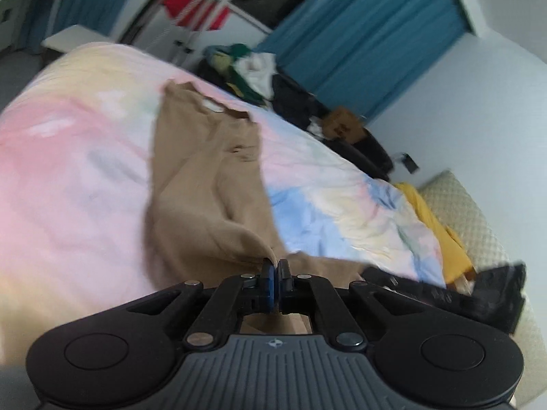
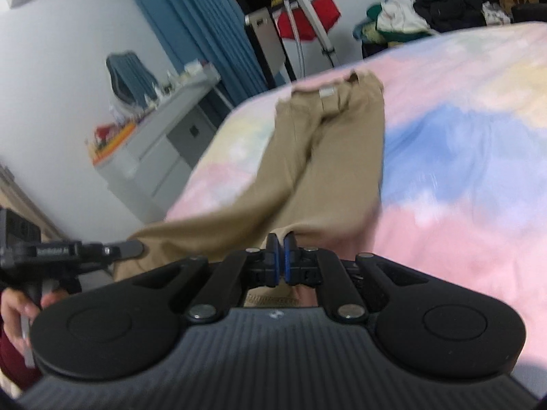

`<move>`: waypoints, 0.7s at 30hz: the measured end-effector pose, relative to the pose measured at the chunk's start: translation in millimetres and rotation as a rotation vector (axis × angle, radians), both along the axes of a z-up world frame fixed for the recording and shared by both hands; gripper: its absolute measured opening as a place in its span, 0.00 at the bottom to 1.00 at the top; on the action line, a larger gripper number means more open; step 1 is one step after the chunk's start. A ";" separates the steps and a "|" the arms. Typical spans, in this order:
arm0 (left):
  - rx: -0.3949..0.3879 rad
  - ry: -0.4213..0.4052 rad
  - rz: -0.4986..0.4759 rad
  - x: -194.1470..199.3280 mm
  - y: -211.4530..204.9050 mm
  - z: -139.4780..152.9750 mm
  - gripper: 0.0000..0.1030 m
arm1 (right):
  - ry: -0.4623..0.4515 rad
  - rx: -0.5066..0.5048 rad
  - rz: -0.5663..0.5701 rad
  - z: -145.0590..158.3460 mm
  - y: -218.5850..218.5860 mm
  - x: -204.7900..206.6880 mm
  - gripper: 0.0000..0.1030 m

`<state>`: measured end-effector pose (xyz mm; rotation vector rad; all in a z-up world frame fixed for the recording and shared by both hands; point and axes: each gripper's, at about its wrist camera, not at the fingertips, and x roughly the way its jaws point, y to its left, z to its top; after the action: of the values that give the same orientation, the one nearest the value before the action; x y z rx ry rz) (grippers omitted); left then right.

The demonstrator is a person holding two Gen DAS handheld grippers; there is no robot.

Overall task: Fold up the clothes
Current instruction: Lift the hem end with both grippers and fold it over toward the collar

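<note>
Pastel bedding (image 1: 85, 177) in pink, blue and yellow covers the bed, with blue curtains (image 1: 369, 41) and a heap of clothes (image 1: 253, 68) behind it. Tan trousers (image 1: 205, 177) lie lengthwise on the bedding, waistband at the far end, legs running toward the cameras.

Left gripper (image 1: 274, 266): jaws together, clamped on a raised peak of trouser fabric at the near end. The cloth rises from the bed to the fingertips.

Right gripper (image 2: 281, 239): jaws together, clamped on the trouser hem; fabric also shows beneath the jaws. In the right wrist view one trouser leg stretches sideways to the left gripper, visible at the left edge, where the fabric hangs off the bed edge. A hand (image 2: 20, 304) grips that tool's handle.

A grey cabinet (image 2: 160, 136) with small items on top stands against the wall beyond the bed. Both views are motion-blurred.
</note>
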<state>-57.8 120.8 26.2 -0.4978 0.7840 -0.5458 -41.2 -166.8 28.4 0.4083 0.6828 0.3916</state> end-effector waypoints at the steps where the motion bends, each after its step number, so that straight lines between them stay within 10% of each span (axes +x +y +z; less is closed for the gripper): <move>1: 0.005 0.009 -0.025 7.1 -9.0 -2.8 0.02 | -0.005 0.006 -0.005 0.1 0.2 7.6 0.06; 9: 0.146 0.208 -0.208 17.8 -55.8 -77.6 0.03 | 0.115 -0.022 0.008 -43.5 -8.8 15.5 0.06; 18: 0.132 0.337 -0.137 31.2 -42.5 -105.4 0.73 | 0.182 -0.063 0.019 -61.9 -20.7 -15.0 0.06; 21: 0.070 0.340 -0.044 35.2 -25.5 -105.5 0.77 | 0.183 -0.067 0.017 -63.6 -20.6 -15.9 0.06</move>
<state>-22.6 95.3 -79.2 -0.5159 1.1367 -0.4779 -57.1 -187.3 -35.2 0.3779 0.8754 0.3486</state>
